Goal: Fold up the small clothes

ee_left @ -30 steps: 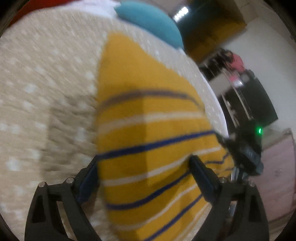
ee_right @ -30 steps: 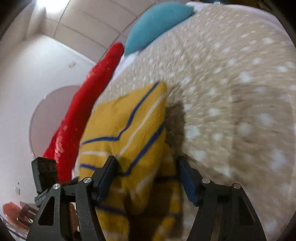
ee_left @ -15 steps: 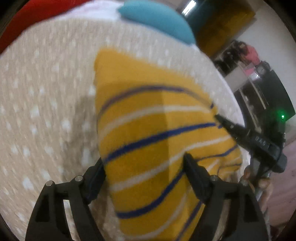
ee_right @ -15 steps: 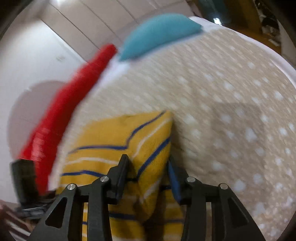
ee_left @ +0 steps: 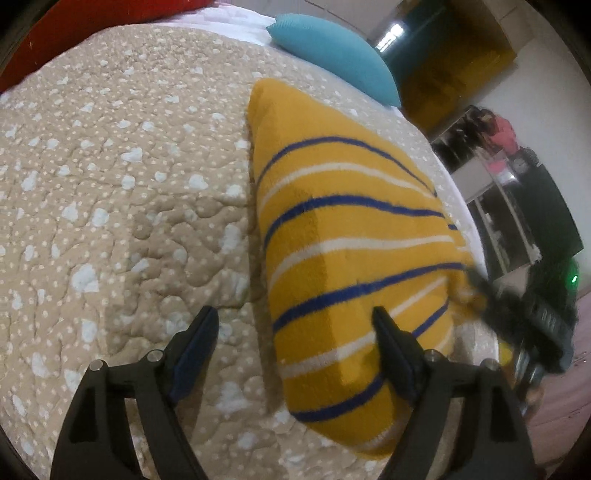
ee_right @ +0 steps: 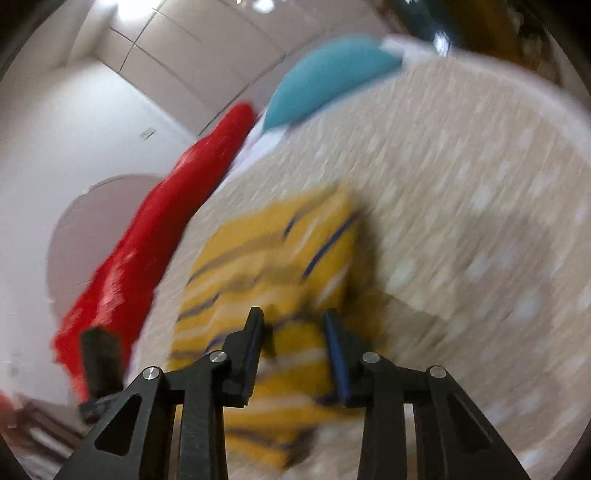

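**Striped garment folded on the bed, both grippers at its near end**

Bed with a beige quilt [ee_left: 122, 206], white-speckled, fills most of both views. Teal pillow [ee_left: 332, 55] at the far end, red cover [ee_left: 74, 29] along the far-left edge. Right of the bed in the left wrist view: dark shelving and a pink item, too small to identify. White wall and ceiling panels show in the right wrist view.

Garment [ee_left: 347, 236]: yellow knit, blue and white stripes, lying on the quilt as a folded block, long axis running near to far. Sits right of centre in the left wrist view. A layer edge shows across its near half.

Left gripper [ee_left: 295, 328]: jaws spread wide. Left finger over bare quilt, just beside the garment's left edge. Right finger over the garment's near right part; cannot tell if it touches. Nothing is clamped.

Right gripper [ee_right: 293, 334]: right wrist view is heavily motion-blurred. Jaws sit narrow, gap between them filled with yellow fabric from the garment's [ee_right: 273, 258] near edge. Blur makes it impossible to tell whether the pads are pinching the cloth or just sitting either side of it. From the left wrist view the right gripper [ee_left: 532, 317] appears as a blurred dark body at the garment's near right corner, green LED lit; jaw state unreadable there too.
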`<state>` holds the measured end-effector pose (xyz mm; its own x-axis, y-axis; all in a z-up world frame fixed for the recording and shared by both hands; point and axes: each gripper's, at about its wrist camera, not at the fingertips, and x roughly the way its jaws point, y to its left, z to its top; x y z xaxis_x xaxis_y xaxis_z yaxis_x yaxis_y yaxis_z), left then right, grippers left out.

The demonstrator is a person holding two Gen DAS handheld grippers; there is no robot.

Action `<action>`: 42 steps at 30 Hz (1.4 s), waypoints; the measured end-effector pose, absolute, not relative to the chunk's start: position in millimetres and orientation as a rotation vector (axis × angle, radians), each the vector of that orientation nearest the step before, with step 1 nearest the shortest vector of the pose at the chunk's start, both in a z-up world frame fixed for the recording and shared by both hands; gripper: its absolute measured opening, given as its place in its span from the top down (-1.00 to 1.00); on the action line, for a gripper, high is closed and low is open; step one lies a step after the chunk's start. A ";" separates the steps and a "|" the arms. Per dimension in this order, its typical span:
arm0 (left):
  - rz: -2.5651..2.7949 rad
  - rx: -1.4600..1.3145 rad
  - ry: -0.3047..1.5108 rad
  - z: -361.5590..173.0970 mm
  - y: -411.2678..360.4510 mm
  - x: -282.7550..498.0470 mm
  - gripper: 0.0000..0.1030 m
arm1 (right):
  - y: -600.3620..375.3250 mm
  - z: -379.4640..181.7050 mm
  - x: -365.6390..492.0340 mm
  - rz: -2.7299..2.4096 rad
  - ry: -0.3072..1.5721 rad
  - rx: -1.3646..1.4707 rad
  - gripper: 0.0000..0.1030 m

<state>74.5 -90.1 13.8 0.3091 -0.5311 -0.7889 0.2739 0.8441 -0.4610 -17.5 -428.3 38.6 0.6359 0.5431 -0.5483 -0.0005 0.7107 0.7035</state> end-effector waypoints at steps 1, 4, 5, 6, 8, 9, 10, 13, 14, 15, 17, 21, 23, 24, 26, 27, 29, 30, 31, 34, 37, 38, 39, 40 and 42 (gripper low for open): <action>-0.534 -0.258 1.137 15.1 -89.2 72.4 -0.61 | -421.4 27.4 -19.0 0.382 0.869 0.766 0.29; -0.508 -0.246 1.126 22.7 -80.2 59.1 -0.61 | -406.4 7.1 -34.5 0.416 0.904 0.794 0.29; -0.510 -0.237 1.105 29.0 -76.1 52.4 -0.61 | -409.2 8.4 -40.7 0.415 0.889 0.797 0.30; -0.517 -0.228 1.088 33.2 -73.5 50.1 -0.61 | -418.1 11.0 -48.2 0.403 0.872 0.820 0.30; -0.556 -0.194 1.028 45.5 -73.1 37.0 -0.61 | -434.7 16.9 -61.3 0.333 0.830 0.833 0.25; -0.584 -0.180 1.012 48.0 -74.3 30.1 -0.61 | -440.9 19.0 -66.6 0.313 0.813 0.827 0.22; -0.614 -0.165 1.009 48.7 -77.6 26.6 -0.62 | -448.2 25.5 -75.7 0.289 0.778 0.818 0.21; -0.621 -0.112 1.040 39.4 -93.5 27.0 -0.62 | -455.9 37.3 -93.4 0.260 0.712 0.810 0.10; -0.573 -0.069 1.071 31.9 -98.8 30.3 -0.47 | -455.6 40.4 -95.1 0.254 0.703 0.807 0.10; -0.537 -0.065 1.102 27.1 -99.6 33.0 -0.30 | -452.9 44.7 -98.8 0.248 0.692 0.795 0.10; -0.535 -0.152 1.147 19.4 -92.0 39.0 -0.29 | -442.4 54.4 -103.1 0.262 0.679 0.761 0.10; -0.521 -0.162 1.138 22.6 -81.9 33.3 -0.27 | -419.8 68.5 -103.3 0.334 0.660 0.709 0.10; -0.527 -0.172 1.116 27.5 -76.8 24.6 -0.27 | -411.0 61.8 -95.8 0.373 0.686 0.713 0.03; -0.529 -0.178 1.104 30.7 -72.7 17.8 -0.27 | -407.9 53.5 -89.0 0.357 0.710 0.727 -0.02; -0.519 -0.177 1.050 43.1 -63.2 -0.5 -0.27 | -413.1 32.0 -80.1 0.289 0.762 0.761 -0.02; -0.509 -0.165 1.022 49.5 -57.2 -11.0 -0.28 | -419.2 18.4 -79.9 0.241 0.794 0.785 -0.02; -0.452 -0.095 0.909 72.4 -51.0 -41.8 -0.37 | -431.1 6.0 -93.6 0.228 0.782 0.839 -0.01; -0.421 -0.064 0.862 82.0 -50.8 -54.2 -0.51 | -435.1 5.7 -101.0 0.214 0.776 0.842 -0.01; -0.376 -0.022 0.792 93.6 -49.6 -67.7 -0.59 | -437.6 7.2 -110.1 0.190 0.765 0.832 -0.01; -0.232 0.074 0.527 129.1 -45.8 -117.4 -0.93 | -443.6 12.7 -140.4 0.142 0.736 0.819 -0.12; -0.183 0.086 0.377 156.0 -45.8 -147.3 -1.00 | -441.6 21.5 -162.9 0.105 0.720 0.784 -0.13; -0.182 0.073 0.347 163.9 -44.3 -161.0 -1.00 | -438.5 26.4 -170.3 0.092 0.710 0.755 -0.13; -0.197 0.056 0.338 168.1 -43.4 -168.2 -1.00 | -435.1 29.9 -176.3 0.080 0.703 0.727 -0.15; -0.219 0.039 0.336 171.4 -43.1 -170.5 -1.00 | -429.5 35.6 -184.1 0.063 0.694 0.685 -0.16; -0.271 0.012 0.344 175.7 -42.7 -180.8 -1.00 | -414.3 46.0 -192.9 0.045 0.684 0.624 -0.25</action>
<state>-180.8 -42.7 175.7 0.9055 -0.2603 -0.3351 0.2642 0.9638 -0.0348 -192.9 -414.3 46.0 0.7815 0.2379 -0.5767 0.1594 0.8176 0.5532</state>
